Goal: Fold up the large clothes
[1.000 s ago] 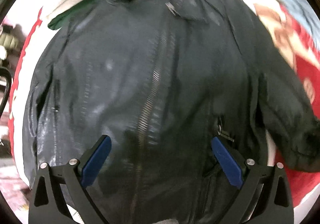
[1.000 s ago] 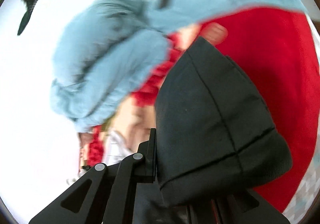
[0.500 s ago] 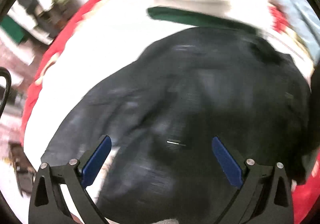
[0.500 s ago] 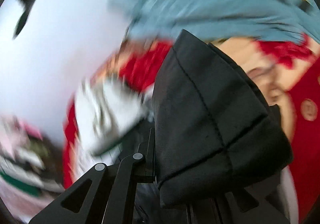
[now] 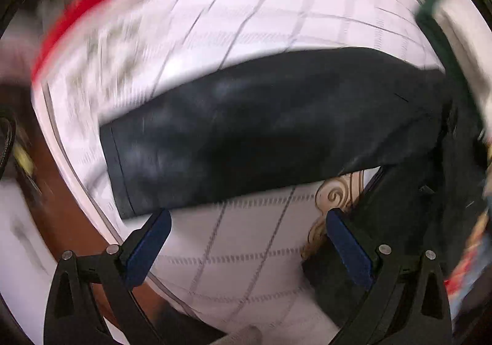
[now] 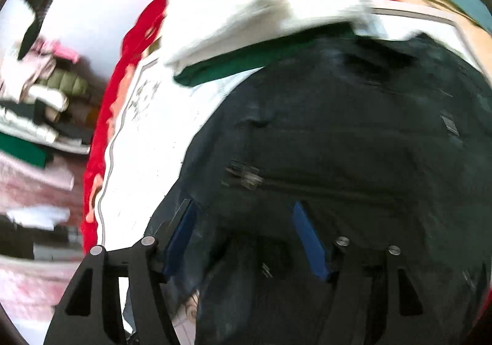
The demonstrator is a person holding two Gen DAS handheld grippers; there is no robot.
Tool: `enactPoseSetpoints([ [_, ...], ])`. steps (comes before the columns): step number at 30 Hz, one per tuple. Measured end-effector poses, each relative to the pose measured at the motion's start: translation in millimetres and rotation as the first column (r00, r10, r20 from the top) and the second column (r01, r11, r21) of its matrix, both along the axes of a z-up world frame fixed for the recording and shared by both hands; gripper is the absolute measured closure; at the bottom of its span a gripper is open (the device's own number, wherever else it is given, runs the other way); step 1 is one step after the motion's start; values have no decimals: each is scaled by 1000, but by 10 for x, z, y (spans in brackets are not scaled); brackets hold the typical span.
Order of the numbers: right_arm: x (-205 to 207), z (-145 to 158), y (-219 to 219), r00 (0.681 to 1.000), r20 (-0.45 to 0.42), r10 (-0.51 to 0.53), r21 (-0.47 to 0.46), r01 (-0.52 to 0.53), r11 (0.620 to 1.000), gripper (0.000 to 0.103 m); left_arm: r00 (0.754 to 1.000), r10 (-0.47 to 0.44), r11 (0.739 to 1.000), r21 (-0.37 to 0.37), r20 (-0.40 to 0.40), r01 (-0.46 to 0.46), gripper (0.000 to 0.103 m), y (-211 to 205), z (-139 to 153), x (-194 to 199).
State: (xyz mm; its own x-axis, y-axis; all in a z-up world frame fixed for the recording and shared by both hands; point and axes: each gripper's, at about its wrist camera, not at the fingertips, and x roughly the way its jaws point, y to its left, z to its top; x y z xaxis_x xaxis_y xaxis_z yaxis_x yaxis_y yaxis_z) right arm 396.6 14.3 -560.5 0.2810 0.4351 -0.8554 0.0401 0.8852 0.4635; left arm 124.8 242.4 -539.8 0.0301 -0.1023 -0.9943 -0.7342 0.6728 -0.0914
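A black leather-look jacket lies on a white checked cloth. In the left wrist view its sleeve [image 5: 261, 129] stretches across the frame, cuff at the left. My left gripper [image 5: 246, 240] is open and empty, just short of the sleeve, over the white checked cloth [image 5: 233, 240]. In the right wrist view the jacket body [image 6: 353, 145] with its zip fills the right side. My right gripper [image 6: 246, 240] is open, its blue pads [image 6: 307, 240] spread over the dark jacket fabric, which lies between and under them.
A white and green garment [image 6: 261, 37] lies past the jacket's collar. The cloth has a red border [image 6: 129, 68]. Piled clothes [image 6: 37, 105] sit beyond it at the left. The brown table edge [image 5: 70, 209] shows at the lower left in the left wrist view.
My right gripper let go of the black sleeve end it held and now hovers open over the jacket body. My left gripper swung left from the jacket front to the other sleeve.
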Motion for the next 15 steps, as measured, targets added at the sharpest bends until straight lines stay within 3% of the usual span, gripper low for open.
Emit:
enactPoseSetpoints([
  [1, -126, 20, -96, 999, -32, -26, -14, 26, 1000, 35, 996, 84, 993, -82, 43, -80, 1, 111, -99, -145],
  [4, -330, -31, -330, 993, -109, -52, -38, 48, 998, 35, 968, 228, 959, -195, 107, -204, 1, 286, -342, -373],
  [8, -469, -319, -566, 979, -198, -43, -89, 26, 996, 35, 898, 419, 889, -262, 131, -376, 1, 519, -645, -558],
  [12, -518, -528, -620, 957, -270, -108, -51, 97, 994, 35, 825, 537, 836, -241, 175, -493, 2, 669, -661, -520],
  [15, -547, -594, -512, 942, -299, -149, 12, 160, 987, 35, 789, 588, 808, -187, 182, -559, 12, 823, -667, -495],
])
